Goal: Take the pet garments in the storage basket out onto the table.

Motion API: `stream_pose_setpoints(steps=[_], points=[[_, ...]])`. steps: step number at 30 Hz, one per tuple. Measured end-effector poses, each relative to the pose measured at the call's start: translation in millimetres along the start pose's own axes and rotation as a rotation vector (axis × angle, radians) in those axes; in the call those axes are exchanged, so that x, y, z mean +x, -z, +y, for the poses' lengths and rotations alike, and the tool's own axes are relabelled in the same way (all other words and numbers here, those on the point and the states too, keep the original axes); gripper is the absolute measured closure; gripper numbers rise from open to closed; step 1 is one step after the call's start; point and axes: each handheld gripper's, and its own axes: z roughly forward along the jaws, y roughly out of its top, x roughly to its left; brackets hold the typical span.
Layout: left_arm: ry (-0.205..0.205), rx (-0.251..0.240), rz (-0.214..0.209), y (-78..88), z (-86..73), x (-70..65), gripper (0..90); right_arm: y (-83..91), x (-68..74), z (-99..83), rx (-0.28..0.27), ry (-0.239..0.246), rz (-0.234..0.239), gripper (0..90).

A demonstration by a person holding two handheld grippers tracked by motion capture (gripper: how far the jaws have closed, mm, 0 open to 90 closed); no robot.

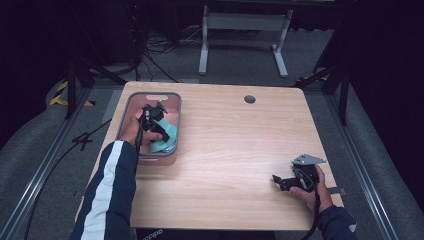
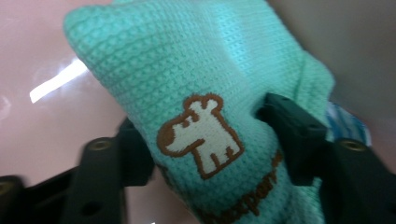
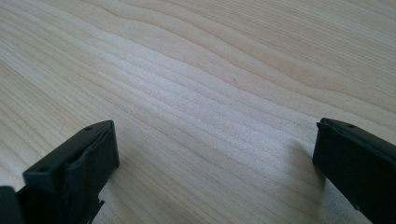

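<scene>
My left gripper (image 2: 205, 140) is down inside the pink bin (image 1: 131, 102), jaws pinched on the mint knit cloth (image 2: 196, 74) with the dog patch, bunching it for a lift. My right gripper (image 3: 215, 154) rests spread open on the wooden table (image 1: 235, 145), well apart, out of the way.

My left claw (image 1: 159, 131) works inside the pink bin (image 1: 129, 104), whose walls close it in on all sides; entry and exit are from above only. The teal knitted cloth (image 2: 196, 93) takes up the space between its jaws and much of the bin floor. Between the bin and my right claw (image 1: 278, 181) the worktop (image 1: 235, 150) lies bare and passable. My right claw's jaws stand wide apart over bare wood.
</scene>
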Motion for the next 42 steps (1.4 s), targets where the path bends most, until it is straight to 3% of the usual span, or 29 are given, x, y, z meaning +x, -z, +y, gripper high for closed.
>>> stream_pose_setpoints(steps=[2, 9, 13, 16, 19, 31, 34, 36, 42], points=[[-0.021, 0.011, -0.005, 0.9, 0.9, -0.3, 53.6, 0.0, 0.0, 0.0, 0.000, 0.000, 0.000, 0.6], [-0.016, 0.002, -0.037, 0.9, 0.3, 0.7, 70.4, 0.0, -0.4, 0.2, 0.001, 0.003, 0.003, 0.6], [-0.022, -0.004, -0.020, 3.1, 0.7, -2.8, 74.5, -0.1, -0.5, 0.2, 0.001, 0.005, 0.004, 0.6], [-0.038, -0.014, 0.027, 8.2, 0.9, -4.4, 75.9, -0.1, -0.4, 0.2, 0.001, 0.005, 0.004, 0.6], [-0.045, -0.054, 0.043, 16.9, -1.0, -3.1, 76.5, -0.1, -0.5, 0.2, 0.001, 0.005, 0.004, 0.6], [-0.013, -0.209, 0.038, 52.0, -21.6, 8.0, 76.6, 0.0, -0.5, 0.2, 0.002, 0.005, 0.004, 0.6], [-0.013, -0.238, 0.043, 61.5, -27.2, 6.9, 76.6, 0.0, -0.5, 0.2, 0.002, 0.004, 0.004, 0.5], [-0.017, -0.283, 0.028, 69.8, -32.0, 6.2, 76.6, 0.0, -0.6, 0.2, 0.002, 0.006, 0.006, 0.6], [-0.030, -0.335, 0.027, 82.1, -38.1, 1.5, 76.6, 0.0, -0.9, 0.2, 0.002, 0.008, 0.007, 0.5]])
